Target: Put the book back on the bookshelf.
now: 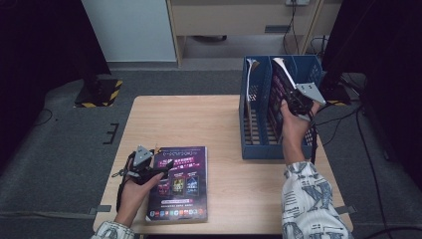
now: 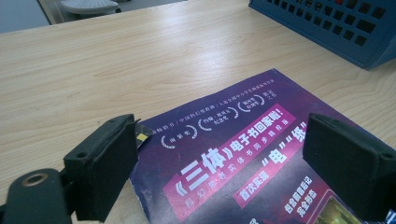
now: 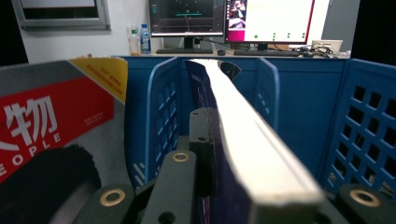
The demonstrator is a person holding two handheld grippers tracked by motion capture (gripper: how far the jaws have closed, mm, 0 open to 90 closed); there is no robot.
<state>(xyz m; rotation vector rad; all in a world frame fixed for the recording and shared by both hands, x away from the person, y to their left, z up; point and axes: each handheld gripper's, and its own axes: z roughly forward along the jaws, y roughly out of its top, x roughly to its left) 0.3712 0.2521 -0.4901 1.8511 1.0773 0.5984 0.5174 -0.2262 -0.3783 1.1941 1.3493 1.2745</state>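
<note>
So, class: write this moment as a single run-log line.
right gripper: shut on book, standing in blue rack | left gripper: open over purple book lying flat on table

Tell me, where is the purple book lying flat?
The purple book lies on the table's near left part, beside the left gripper.

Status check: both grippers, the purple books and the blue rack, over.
Right gripper shut on upright purple book in blue rack. Left gripper open over flat purple book. Nothing in the way.

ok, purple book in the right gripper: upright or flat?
Upright: the purple book stands on edge in the blue slotted plastic rack, the right gripper clamped on it.
</note>
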